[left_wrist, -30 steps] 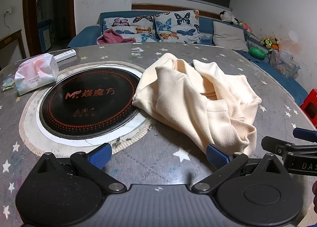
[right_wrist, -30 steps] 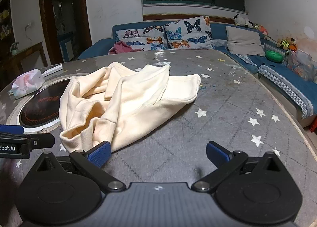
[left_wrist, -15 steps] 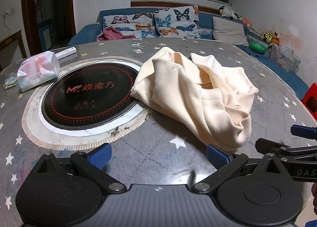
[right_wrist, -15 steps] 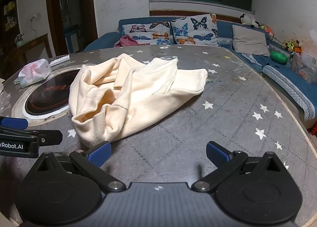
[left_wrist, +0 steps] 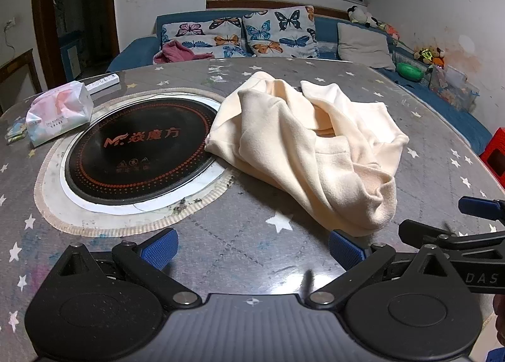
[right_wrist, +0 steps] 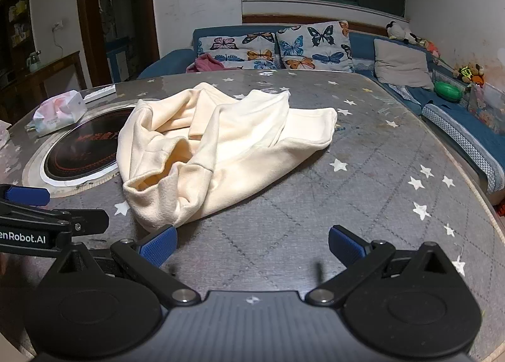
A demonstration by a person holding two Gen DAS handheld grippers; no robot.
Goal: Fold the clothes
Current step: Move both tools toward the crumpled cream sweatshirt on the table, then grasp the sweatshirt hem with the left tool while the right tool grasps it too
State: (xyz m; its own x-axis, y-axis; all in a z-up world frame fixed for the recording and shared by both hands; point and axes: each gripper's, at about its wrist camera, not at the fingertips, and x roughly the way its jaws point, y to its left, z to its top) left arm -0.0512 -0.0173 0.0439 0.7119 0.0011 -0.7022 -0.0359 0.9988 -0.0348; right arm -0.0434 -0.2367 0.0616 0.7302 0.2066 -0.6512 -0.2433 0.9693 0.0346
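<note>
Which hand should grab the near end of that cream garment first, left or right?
Probably the left. The garment's bunched near end lies just ahead of the open left tongs' right-hand finger, while the open right tongs mostly face bare table.

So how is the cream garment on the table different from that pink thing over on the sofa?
The cream garment is pale, lies crumpled on the star-patterned table close to both grippers, and shows fully. The pink cloth is a dark rose colour, lies bunched on the blue sofa beside the butterfly cushions, and is partly hidden by the table's far edge. Both are unfolded, and neither is held.
</note>
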